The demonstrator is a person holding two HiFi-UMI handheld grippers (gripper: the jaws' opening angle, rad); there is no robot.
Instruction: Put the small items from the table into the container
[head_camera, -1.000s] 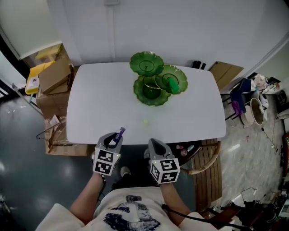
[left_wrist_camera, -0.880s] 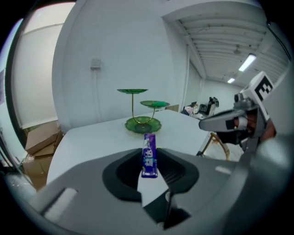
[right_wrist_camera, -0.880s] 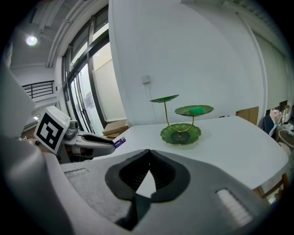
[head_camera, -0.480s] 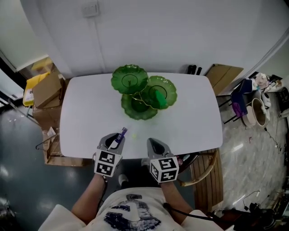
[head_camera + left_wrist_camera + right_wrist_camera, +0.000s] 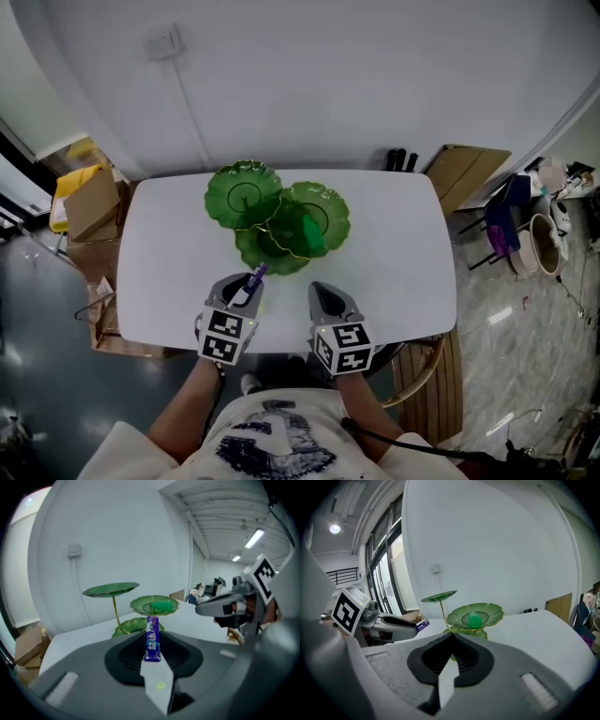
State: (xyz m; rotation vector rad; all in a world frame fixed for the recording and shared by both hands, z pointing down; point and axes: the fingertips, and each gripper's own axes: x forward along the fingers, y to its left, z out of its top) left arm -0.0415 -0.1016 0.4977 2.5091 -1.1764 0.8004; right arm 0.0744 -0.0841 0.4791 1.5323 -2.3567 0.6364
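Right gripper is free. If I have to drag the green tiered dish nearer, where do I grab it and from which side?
On the green tiered dish, probably the thin gold stem under the top leaf: it stands roughly upright and exposed on the left, while the scalloped plates are broad and flat. Open the right gripper and come in level from the near-left, jaws straddling it.

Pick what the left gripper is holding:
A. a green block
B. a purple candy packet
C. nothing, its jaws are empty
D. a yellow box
B: in the left gripper view, the left gripper has its jaws closed on a purple candy packet, which stands upright between them.
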